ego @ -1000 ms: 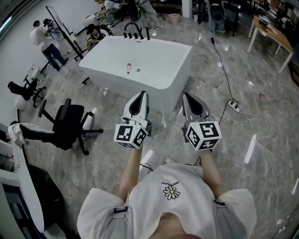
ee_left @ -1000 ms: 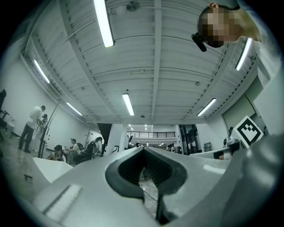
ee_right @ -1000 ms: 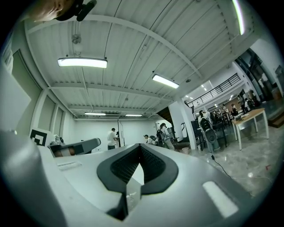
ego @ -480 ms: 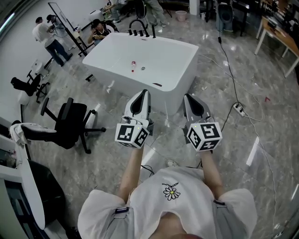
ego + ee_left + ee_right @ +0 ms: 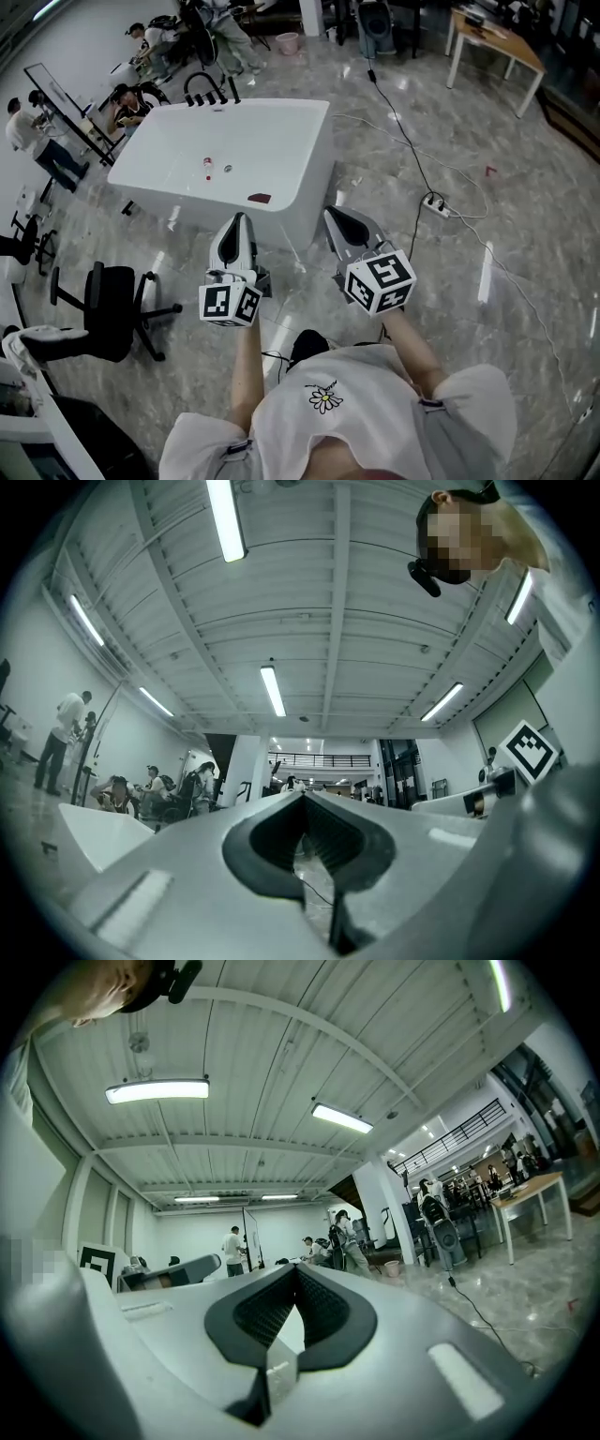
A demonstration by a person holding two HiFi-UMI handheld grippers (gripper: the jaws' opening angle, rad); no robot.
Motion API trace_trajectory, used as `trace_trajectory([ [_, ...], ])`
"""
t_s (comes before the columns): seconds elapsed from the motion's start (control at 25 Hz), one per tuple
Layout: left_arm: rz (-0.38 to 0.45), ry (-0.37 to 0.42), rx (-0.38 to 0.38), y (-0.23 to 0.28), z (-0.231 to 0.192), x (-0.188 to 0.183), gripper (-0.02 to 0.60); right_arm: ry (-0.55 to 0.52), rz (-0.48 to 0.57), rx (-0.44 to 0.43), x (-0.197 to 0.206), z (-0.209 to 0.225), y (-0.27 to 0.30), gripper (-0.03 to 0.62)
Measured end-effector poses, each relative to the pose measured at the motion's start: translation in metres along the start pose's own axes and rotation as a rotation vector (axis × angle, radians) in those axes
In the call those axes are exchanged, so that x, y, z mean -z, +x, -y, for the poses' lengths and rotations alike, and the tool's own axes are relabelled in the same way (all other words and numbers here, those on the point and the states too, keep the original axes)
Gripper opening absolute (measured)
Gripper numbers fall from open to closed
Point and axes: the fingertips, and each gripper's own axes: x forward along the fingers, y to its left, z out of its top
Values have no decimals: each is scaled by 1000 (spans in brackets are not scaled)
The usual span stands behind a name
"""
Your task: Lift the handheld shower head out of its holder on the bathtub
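Note:
The white bathtub (image 5: 325, 131) stands on the marble floor ahead of me, left of centre in the head view. Black tap fittings (image 5: 211, 89) rise from its far rim; I cannot pick out the handheld shower head among them at this distance. My left gripper (image 5: 237, 221) (image 5: 302, 797) points at the tub's near wall, short of it, shut and holding nothing. My right gripper (image 5: 331, 214) (image 5: 296, 1269) is beside it, off the tub's near right corner, also shut with nothing in it. A corner of the tub (image 5: 94, 834) shows in the left gripper view.
Inside the tub lie a small red-and-white item (image 5: 208, 167) and a dark red one (image 5: 259, 198). A black office chair (image 5: 112, 302) is at the left. A power strip (image 5: 437, 204) with cables lies on the floor at right. People (image 5: 127, 101) crouch behind the tub.
Both grippers moved forward together, still shut. In the head view the tub has slid from the centre to the left, and my grippers point more toward its near right end.

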Motion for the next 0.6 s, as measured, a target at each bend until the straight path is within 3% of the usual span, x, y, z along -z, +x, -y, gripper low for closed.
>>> trace_trajectory([
  [0.24, 31, 7, 8, 6, -3, -5, 0, -43, -11, -36, -1, -13, 18, 21],
  [0.6, 43, -6, -45, -9, -88, -14, 0, -98, -9, -85, 12, -71, 89, 21],
])
